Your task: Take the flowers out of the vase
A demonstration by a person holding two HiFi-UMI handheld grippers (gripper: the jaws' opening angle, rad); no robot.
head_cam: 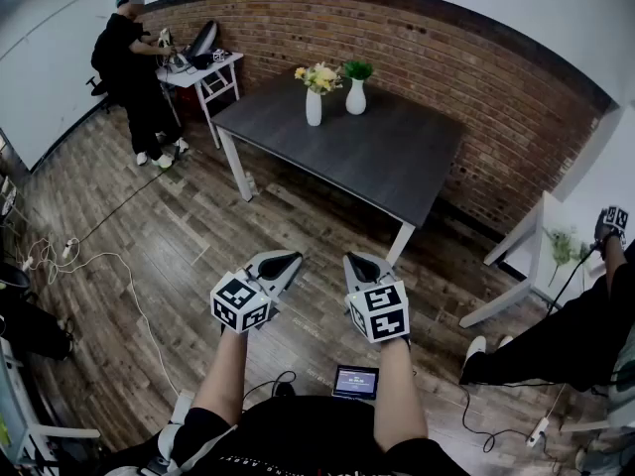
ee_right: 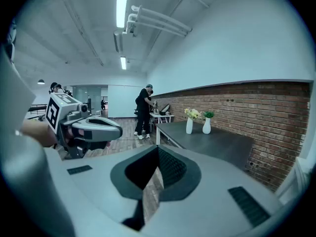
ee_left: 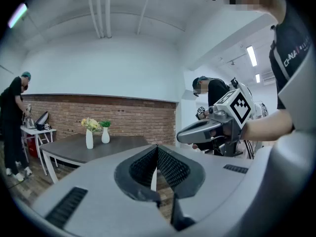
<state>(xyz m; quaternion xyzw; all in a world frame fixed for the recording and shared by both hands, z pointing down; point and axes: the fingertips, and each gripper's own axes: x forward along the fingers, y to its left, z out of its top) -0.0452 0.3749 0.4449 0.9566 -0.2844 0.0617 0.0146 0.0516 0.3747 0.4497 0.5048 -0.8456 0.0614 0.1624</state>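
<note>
On the dark table (head_cam: pixel 387 157) two white vases stand side by side at its far end. The left vase (head_cam: pixel 314 108) holds yellow and white flowers (head_cam: pixel 317 75); the right vase (head_cam: pixel 355 97) holds a green plant (head_cam: pixel 357 68). Both grippers hang over the wooden floor well short of the table. My left gripper (head_cam: pixel 290 259) and my right gripper (head_cam: pixel 355 260) are shut and hold nothing. The same flowers (ee_left: pixel 90 124) show in the left gripper view, and the flowers (ee_right: pixel 191 113) show small in the right gripper view too.
A person (head_cam: pixel 129 72) stands at a small white desk (head_cam: pixel 203 71) at the back left. Another person's arm and gripper (head_cam: pixel 607 228) show at the right by a white table (head_cam: pixel 556 256). Cables (head_cam: pixel 94 261) lie on the floor at left. A brick wall (head_cam: pixel 446 77) runs behind the table.
</note>
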